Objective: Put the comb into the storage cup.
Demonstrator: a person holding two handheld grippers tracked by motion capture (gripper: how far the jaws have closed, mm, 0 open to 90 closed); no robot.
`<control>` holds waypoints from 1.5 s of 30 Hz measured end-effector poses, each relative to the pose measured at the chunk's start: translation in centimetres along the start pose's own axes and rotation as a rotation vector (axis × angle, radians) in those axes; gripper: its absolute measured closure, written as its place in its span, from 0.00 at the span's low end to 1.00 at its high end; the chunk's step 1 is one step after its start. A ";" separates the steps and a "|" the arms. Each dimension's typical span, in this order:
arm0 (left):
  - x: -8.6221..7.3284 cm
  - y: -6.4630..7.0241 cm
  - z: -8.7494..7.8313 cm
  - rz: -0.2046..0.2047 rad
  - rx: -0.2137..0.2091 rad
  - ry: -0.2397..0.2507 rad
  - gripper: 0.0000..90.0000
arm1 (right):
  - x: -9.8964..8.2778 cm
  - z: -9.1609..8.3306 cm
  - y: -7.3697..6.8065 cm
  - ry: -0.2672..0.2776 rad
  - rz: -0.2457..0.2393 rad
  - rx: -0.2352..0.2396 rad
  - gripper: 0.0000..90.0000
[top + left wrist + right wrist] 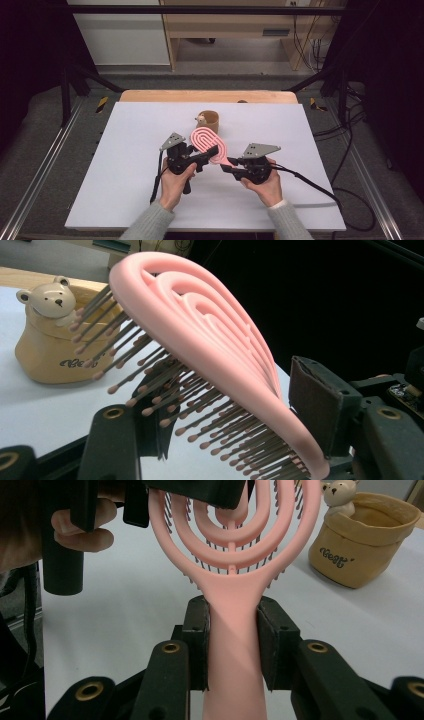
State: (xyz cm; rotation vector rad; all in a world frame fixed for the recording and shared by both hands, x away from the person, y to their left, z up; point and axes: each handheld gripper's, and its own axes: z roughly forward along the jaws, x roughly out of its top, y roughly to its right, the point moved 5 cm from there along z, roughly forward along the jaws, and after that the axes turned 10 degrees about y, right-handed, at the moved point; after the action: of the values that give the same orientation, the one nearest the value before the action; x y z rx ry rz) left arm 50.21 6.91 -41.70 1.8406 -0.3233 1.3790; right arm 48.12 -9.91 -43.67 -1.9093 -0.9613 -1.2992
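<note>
Above the white table (pixel 125 190), the left gripper (pixel 212 151) and right gripper (pixel 227 164) meet at a pink hairbrush (pixel 206 141), lifted just in front of a tan pot (pixel 212 121).

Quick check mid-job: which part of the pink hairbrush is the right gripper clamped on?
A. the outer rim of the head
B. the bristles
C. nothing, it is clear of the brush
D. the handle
D: in the right gripper view the right gripper has both pads pressed against the handle of the pink hairbrush, just below the looped head.
</note>
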 end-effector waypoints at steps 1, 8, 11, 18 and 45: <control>0.0 0.0 0.0 -0.002 0.002 -0.001 0.42 | 0.0 0.0 0.0 0.000 -0.003 -0.001 0.77; 0.0 0.1 -0.1 -0.002 0.011 -0.001 0.47 | -0.1 0.1 0.0 0.001 -0.013 -0.003 0.77; 0.1 0.1 -0.2 -0.006 0.009 0.006 0.51 | -0.2 0.2 -0.1 -0.001 -0.018 0.002 0.77; 0.2 0.2 -0.3 -0.016 0.001 0.015 0.55 | -0.2 0.4 -0.2 -0.001 -0.025 0.006 0.77; 0.7 2.3 -0.6 0.028 -0.064 0.058 0.68 | -0.2 0.5 -0.3 0.004 -0.014 0.026 0.78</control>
State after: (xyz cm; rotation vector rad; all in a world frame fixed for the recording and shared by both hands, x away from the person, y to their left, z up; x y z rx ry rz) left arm 48.65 6.02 -39.99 1.7470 -0.3607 1.4221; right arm 48.06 -9.37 -43.94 -1.8829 -0.9860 -1.2919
